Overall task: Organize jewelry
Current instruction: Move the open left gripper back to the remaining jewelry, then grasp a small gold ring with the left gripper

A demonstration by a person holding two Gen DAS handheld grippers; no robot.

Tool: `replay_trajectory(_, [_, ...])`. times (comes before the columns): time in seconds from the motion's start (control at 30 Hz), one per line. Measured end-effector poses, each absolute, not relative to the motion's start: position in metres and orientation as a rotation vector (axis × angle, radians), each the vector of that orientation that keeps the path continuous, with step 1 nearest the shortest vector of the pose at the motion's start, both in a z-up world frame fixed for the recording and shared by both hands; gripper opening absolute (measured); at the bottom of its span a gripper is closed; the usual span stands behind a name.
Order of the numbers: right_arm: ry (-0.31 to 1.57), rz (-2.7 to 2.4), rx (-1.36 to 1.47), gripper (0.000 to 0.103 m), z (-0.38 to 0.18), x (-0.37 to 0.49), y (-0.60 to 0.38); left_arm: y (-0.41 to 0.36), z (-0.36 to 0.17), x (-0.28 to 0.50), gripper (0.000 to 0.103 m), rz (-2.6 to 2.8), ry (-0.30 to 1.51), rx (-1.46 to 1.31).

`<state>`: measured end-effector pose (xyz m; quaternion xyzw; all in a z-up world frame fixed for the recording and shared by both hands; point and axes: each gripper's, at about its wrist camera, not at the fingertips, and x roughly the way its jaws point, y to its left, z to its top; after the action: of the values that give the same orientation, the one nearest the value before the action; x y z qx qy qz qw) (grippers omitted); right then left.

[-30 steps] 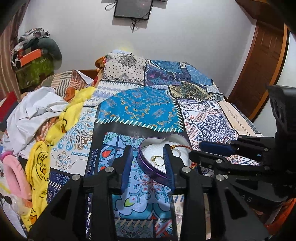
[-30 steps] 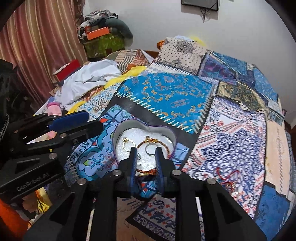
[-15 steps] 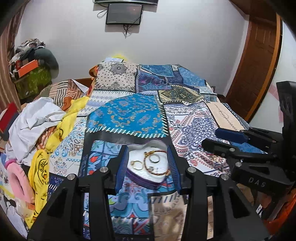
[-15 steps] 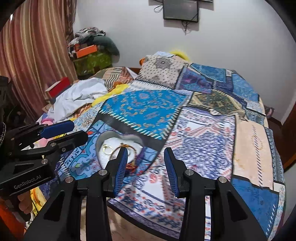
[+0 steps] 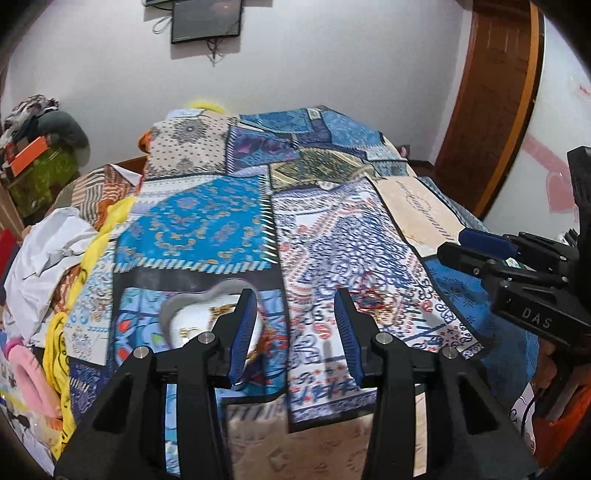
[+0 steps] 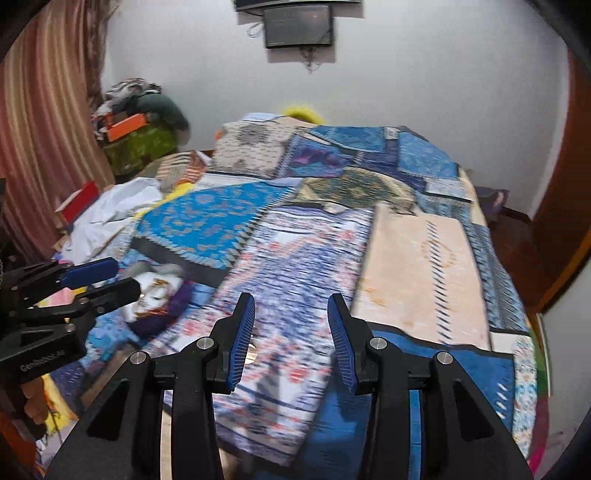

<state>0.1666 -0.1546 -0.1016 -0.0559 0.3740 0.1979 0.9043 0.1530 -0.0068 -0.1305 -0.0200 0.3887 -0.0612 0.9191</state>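
White walls (image 5: 332, 66), wall-mounted screen (image 5: 207, 20), wooden door (image 5: 491, 99), striped curtain (image 6: 48, 122), patchwork-covered bed (image 5: 332, 221).

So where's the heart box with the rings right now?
The heart box sits on the patchwork bedspread, low and left in the left wrist view, partly behind that gripper's left finger. The right wrist view shows it blurred at left.

both tools (image 5: 295, 328) (image 6: 291, 332) drawn rightward off heart box (image 5: 192, 314), jaws wider
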Motion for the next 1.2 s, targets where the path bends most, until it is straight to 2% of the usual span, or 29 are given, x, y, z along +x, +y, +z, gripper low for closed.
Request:
replay_trajectory(0.57, [0.847, 0.383, -0.051, 0.037, -0.132, 0.179, -0.204, -0.066, -0.174, 0.174, 0.043, -0.263, 0.927, -0.003])
replay_trajectory(0.63, [0.853, 0.386, -0.045, 0.037, -0.134, 0.18, -0.206, -0.069, -0.178, 0.173, 0.035, -0.286, 0.936, -0.015])
replay_trajectory(0.8, [0.866, 0.394, -0.04, 0.037, -0.14, 0.182, -0.207, -0.073, -0.182, 0.176, 0.025, -0.306, 0.945, -0.041])
replay_trajectory(1.2, [0.868, 0.403, -0.043, 0.037, -0.139, 0.181, -0.205, -0.08, -0.181, 0.174, 0.025, -0.328, 0.962, -0.042])
